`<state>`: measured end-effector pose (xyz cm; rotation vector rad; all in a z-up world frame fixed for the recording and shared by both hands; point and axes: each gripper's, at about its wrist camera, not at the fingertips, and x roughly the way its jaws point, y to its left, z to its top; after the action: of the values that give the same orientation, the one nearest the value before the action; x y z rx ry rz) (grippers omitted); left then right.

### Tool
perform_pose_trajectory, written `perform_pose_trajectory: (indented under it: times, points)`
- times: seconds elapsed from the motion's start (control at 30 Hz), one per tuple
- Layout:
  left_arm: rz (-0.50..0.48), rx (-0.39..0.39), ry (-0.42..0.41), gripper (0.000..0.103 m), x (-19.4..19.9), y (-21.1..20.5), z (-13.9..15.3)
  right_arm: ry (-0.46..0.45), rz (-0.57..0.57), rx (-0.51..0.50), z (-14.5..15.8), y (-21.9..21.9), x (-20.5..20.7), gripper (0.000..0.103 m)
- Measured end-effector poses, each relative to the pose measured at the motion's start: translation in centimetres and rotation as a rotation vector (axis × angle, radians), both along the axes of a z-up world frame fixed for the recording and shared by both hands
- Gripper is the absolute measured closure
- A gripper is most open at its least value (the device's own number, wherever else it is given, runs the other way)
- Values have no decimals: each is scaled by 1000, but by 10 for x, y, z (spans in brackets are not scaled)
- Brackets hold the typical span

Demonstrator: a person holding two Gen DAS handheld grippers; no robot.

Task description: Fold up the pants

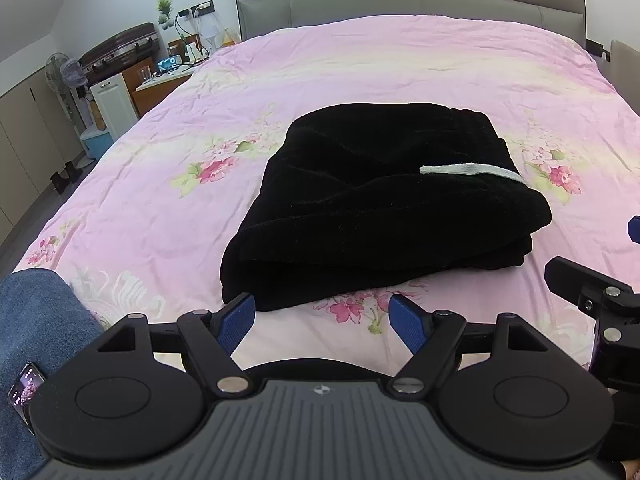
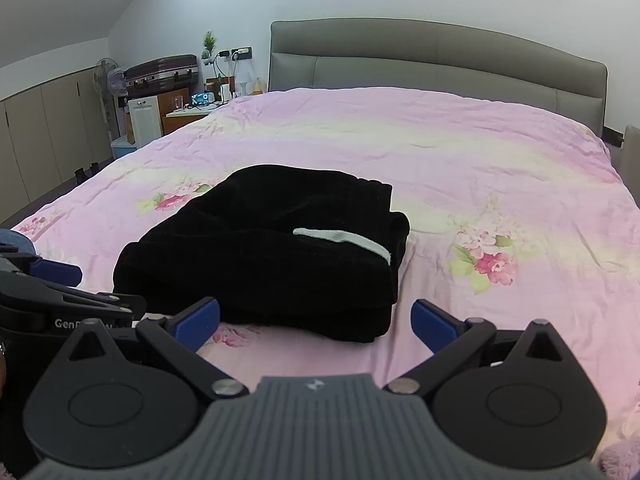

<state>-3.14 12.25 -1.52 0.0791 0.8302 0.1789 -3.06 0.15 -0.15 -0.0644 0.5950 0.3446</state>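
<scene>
The black pants (image 1: 380,208) lie folded in a compact stack on the pink floral bed cover (image 1: 360,64), a white drawstring (image 1: 472,171) across the top. They also show in the right wrist view (image 2: 260,248), with the drawstring (image 2: 344,240) on top. My left gripper (image 1: 322,322) is open and empty, just in front of the stack's near edge. My right gripper (image 2: 316,322) is open and empty, in front of the stack's near right corner. Each gripper shows at the edge of the other's view: the right (image 1: 592,292), the left (image 2: 52,280).
A grey padded headboard (image 1: 400,4) closes the far side of the bed. To the left stand a nightstand with clutter (image 1: 168,76), a white cabinet (image 1: 114,104), a suitcase (image 1: 120,46) and a fan (image 1: 64,72). A denim-clad leg (image 1: 36,320) is at near left.
</scene>
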Motion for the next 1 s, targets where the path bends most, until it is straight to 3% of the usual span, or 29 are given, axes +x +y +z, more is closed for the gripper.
perform_pose_trajectory:
  times: [1.0]
  points:
    - [-17,5,-10,14,0,-4,10,-30,7,11,6,-4,-7,5]
